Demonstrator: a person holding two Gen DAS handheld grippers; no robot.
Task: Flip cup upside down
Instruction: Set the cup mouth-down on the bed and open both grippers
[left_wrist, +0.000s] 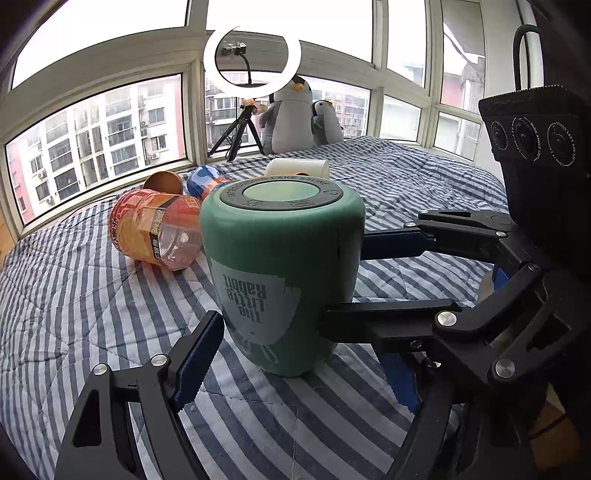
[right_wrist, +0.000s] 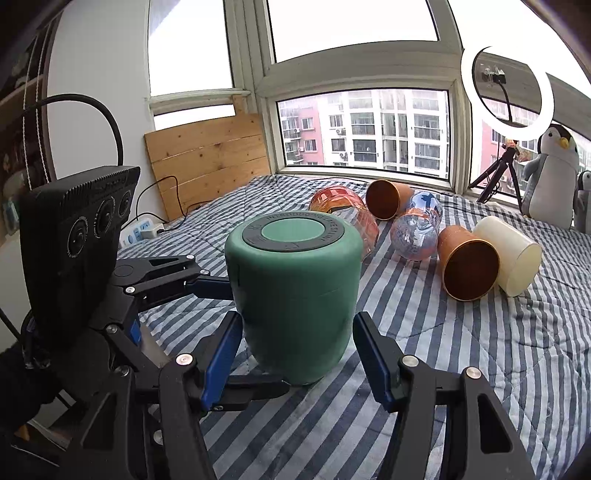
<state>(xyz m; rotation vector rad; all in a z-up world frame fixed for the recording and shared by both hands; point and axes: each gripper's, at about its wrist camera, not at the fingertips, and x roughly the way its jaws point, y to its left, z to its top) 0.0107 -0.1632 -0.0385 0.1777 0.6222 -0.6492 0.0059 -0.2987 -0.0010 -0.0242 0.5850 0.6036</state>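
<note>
The green cup (right_wrist: 293, 299) is standing bottom-up on the striped quilt (right_wrist: 480, 350), sitting between the spread fingers of the right gripper (right_wrist: 295, 354). The left gripper (right_wrist: 207, 314) is reaching in from its left, jaws parted, flanking it without squeezing.

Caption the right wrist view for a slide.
Green cup stands inverted on striped bedding, both grippers' jaws open around it.

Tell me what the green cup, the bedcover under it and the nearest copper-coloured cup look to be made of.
Green cup: matte plastic or silicone-coated; dull, no glare, dark rubbery base ring.
Bedcover: quilted striped fabric; stitch lines, soft wrinkles.
Copper-coloured cup: probably coated paper or metal-look plastic; satin sheen, thin rim.
</note>
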